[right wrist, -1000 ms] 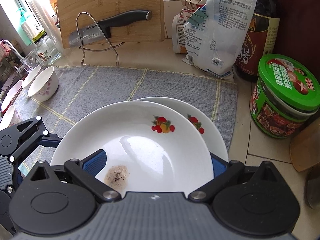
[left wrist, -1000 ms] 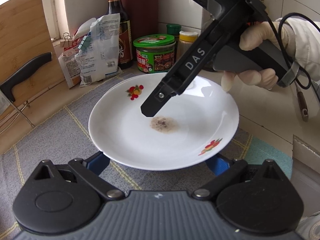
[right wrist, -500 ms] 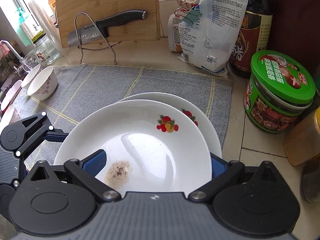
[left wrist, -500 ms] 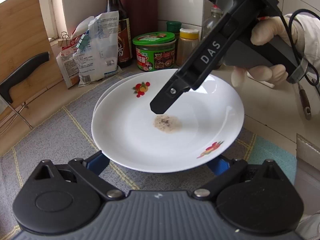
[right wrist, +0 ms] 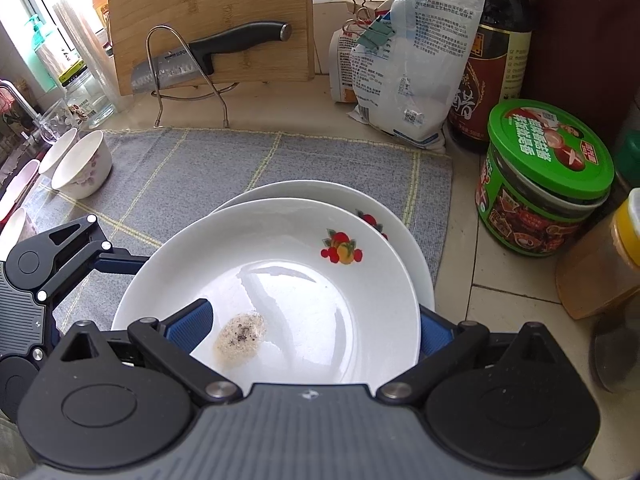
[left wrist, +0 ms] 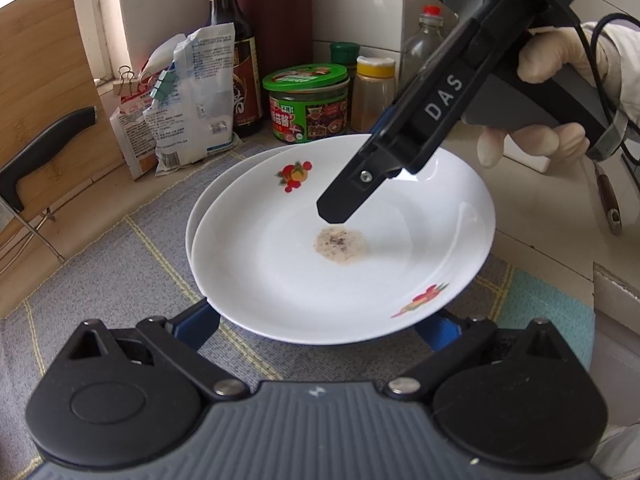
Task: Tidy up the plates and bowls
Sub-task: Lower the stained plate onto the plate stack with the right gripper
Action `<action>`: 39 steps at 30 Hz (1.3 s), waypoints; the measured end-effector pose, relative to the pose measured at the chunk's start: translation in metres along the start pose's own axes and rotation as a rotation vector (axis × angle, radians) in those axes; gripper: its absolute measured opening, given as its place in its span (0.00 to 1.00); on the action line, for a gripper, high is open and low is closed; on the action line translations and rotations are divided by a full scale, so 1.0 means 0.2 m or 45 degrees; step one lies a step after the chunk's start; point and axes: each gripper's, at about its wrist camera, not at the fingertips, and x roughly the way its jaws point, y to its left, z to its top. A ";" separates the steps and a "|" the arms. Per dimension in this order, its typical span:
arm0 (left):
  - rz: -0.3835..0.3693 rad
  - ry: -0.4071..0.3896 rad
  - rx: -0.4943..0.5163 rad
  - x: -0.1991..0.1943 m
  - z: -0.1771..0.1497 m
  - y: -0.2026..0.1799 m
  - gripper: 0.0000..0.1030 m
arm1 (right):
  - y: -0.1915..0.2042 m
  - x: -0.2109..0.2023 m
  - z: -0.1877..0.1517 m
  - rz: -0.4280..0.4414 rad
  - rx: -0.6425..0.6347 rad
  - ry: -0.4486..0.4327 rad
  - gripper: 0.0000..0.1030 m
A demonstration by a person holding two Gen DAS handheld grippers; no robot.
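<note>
1. White round ceramic plate with fruit prints and a brown food smear (right wrist: 304,292) sits over a second white fruit-print plate (right wrist: 400,228), offset toward the near side, not nested flush; whether it rests on it or hangs above, can't tell.
2. Right gripper (left wrist: 340,216) is nearer: one finger lies across the upper plate's inside by the smear; the other is hidden, so jaw width can't be told.
3. Left gripper (left wrist: 320,320) sits low at the plate's near edge, blue pads spread wide either side, under the rim, gripping nothing.
4. Both plates on a grey woven mat (right wrist: 248,160) at its right end.
5. Likely next: slide upper plate forward and right to stack.
6. Obstacles: green-lidded jar (right wrist: 548,176) just beside; white floral bowl (right wrist: 82,164) well apart, left.
</note>
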 end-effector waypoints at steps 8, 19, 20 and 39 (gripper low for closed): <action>-0.006 -0.006 -0.003 0.00 0.00 0.00 0.99 | 0.01 -0.02 -0.01 -0.030 0.011 0.002 1.00; -0.009 -0.011 0.000 0.02 -0.01 0.00 1.00 | 0.03 -0.05 -0.04 -0.077 0.027 0.005 1.00; -0.007 -0.012 -0.002 0.02 -0.01 0.00 1.00 | 0.03 -0.05 -0.04 -0.081 0.027 0.007 1.00; 0.003 -0.026 0.023 0.02 -0.03 -0.01 1.00 | 0.13 -0.06 -0.04 -0.231 -0.055 0.079 1.00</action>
